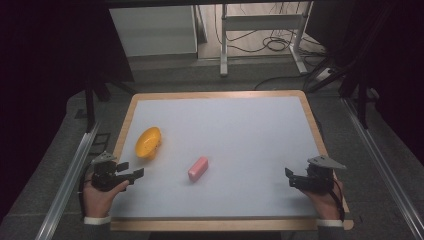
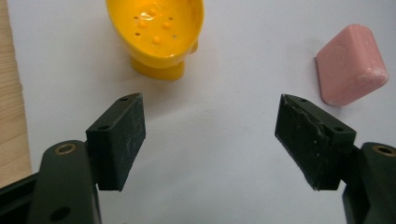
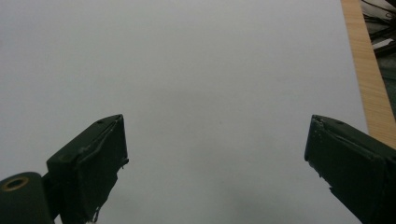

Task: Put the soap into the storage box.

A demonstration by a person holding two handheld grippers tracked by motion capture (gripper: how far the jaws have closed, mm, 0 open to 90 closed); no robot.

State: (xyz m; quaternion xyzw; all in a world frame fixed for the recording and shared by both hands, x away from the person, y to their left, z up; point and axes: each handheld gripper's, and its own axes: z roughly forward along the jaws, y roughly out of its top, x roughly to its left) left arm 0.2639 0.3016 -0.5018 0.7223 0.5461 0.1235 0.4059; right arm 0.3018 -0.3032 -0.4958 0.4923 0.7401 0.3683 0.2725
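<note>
Now both grippers' jaws gape empty near a glossy yellow perforated dish (image 2: 156,35) and rounded pink soap bar (image 2: 351,65).

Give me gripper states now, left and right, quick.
Left gripper: open, holding nothing; yellow dish and pink soap bar lie ahead of it.
Right gripper: open, holding nothing.

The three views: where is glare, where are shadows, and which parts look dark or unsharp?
High view: dim, its side edges nearly black. Left gripper view: bright glare inside the yellow dish, soft shadow under the pink soap. Right gripper view: soft shading on the white table surface, near jaws slightly unsharp.
</note>
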